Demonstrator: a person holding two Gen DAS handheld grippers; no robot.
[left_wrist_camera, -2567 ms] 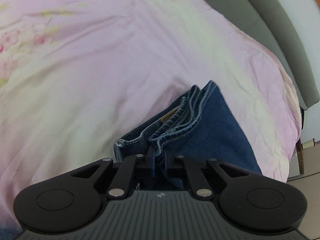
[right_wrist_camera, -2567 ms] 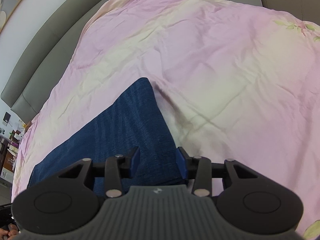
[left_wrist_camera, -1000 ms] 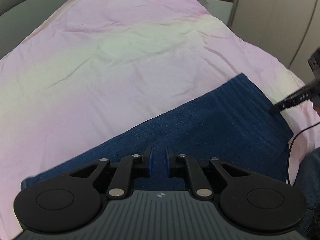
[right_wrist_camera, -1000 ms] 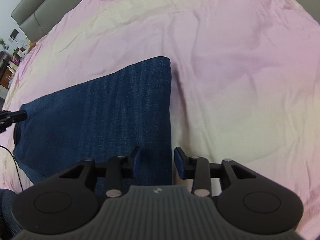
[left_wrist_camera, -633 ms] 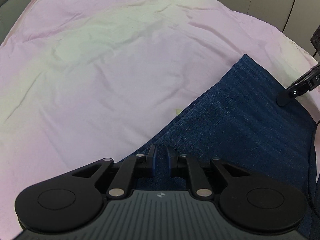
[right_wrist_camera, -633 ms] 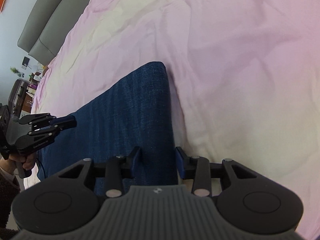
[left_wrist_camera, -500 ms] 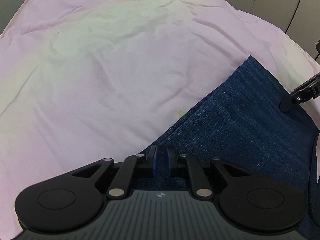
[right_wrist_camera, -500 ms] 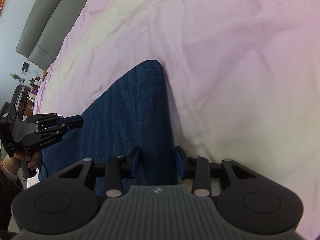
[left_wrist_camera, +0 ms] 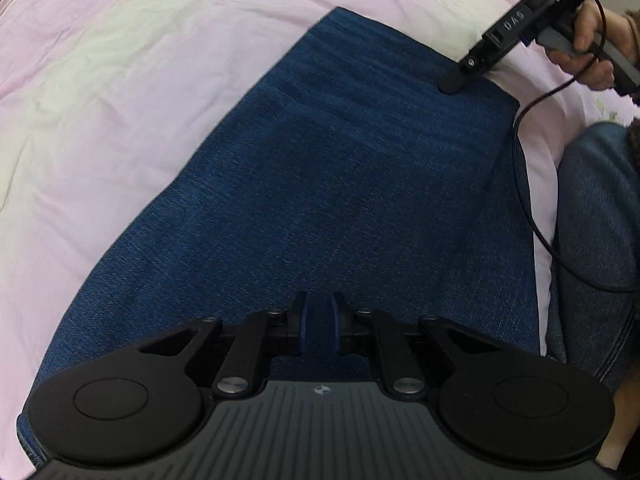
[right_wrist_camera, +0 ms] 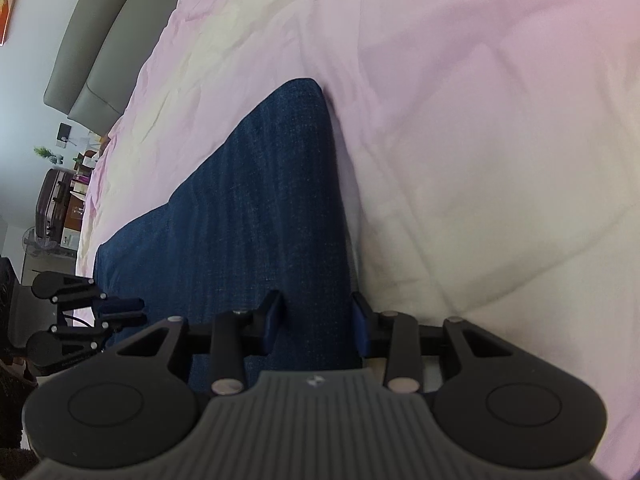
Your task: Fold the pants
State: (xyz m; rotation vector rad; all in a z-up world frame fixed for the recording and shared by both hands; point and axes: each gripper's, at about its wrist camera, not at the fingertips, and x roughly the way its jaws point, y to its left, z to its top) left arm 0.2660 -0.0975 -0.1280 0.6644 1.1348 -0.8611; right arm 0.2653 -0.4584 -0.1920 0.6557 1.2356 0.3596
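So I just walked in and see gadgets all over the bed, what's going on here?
A person is folding a pair of dark blue jeans on a pink bedsheet, with a handheld gripper in each hand. The jeans lie flat in a folded slab. The left gripper hangs over one end, its jaws closing with a narrow gap and no cloth pinched. The right gripper, held in the person's hand, has its tips down at the opposite end of the denim, jaws apart.

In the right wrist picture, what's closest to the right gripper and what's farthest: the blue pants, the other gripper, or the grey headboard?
1. Blue pants, right at the right gripper, between its fingers.
2. Other gripper, off to the left by the pants' near edge.
3. Grey headboard, far away at the upper left.
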